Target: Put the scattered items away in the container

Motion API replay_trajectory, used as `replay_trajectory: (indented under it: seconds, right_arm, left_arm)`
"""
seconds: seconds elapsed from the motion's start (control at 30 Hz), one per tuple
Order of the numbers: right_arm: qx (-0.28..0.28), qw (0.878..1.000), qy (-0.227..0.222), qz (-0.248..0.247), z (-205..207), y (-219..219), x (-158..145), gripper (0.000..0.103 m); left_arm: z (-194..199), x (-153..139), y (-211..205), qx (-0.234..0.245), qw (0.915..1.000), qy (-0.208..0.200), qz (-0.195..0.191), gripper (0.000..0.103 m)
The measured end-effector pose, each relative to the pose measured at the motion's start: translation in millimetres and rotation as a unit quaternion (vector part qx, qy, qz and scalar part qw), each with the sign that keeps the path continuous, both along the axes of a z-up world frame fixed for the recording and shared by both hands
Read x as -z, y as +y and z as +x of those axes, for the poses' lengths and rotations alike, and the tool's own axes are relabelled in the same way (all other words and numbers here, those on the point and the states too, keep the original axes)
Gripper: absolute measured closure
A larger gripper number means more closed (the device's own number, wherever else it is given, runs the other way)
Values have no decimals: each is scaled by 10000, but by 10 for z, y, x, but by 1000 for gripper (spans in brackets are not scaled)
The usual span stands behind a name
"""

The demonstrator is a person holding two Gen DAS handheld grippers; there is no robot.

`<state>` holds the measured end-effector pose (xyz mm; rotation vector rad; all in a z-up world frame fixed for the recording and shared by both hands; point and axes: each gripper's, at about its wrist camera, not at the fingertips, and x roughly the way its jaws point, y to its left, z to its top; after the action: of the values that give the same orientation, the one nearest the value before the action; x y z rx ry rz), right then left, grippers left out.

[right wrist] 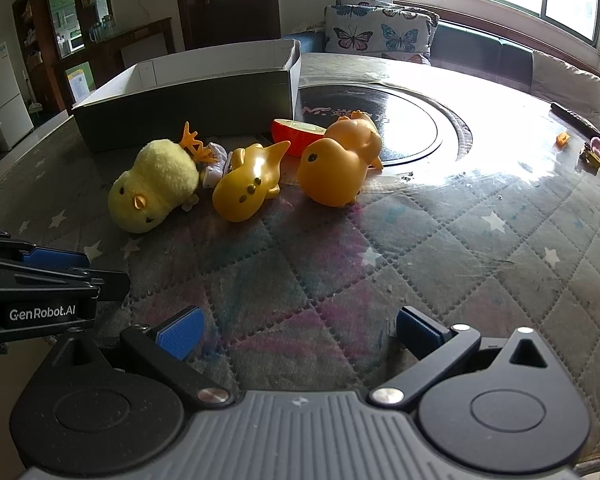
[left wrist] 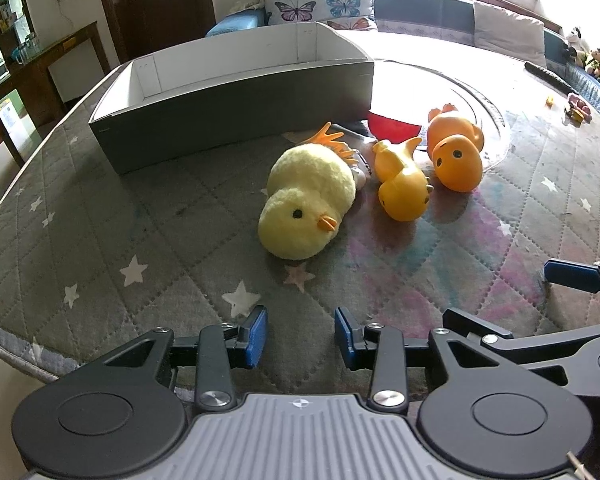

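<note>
**Both tools open, three toys lying short of the box**

Your left tool (left wrist: pixel 301 336) hovers low over the quilted counter (left wrist: pixel 140 216), its blue pads apart with nothing between them. Your right tool (right wrist: pixel 298 334) is spread wider, also empty, and sits just beside the left one (each shows at the edge of the other's view).

Between the tools and the toys the quilt is bare. The counter's rounded edge curves close behind your left tool and off to its left.

The plush chick (left wrist: pixel 306 204) lies on its side, head toward you, orange feet pointing back at the box (left wrist: pixel 236 100). The yellow rubber duck (left wrist: pixel 402 182) lies just beside it, head also toward you, long axis running toward the box. The orange rubber duck (left wrist: pixel 456 148) lies to the right, face toward you. A red piece (left wrist: pixel 392 124) sits behind them, near the box's right corner.

The box stands open-topped with its long grey wall facing you.
</note>
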<state>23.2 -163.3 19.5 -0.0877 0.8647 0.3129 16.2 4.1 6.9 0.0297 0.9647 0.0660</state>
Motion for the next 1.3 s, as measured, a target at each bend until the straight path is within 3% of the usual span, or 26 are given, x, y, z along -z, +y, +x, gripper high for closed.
replay_trajectory:
  seconds: [1.3]
  right_arm:
    - [-59, 9999, 101, 35, 265, 105, -14, 0]
  left_arm:
    - [234, -32, 112, -92, 9999, 121, -1, 65]
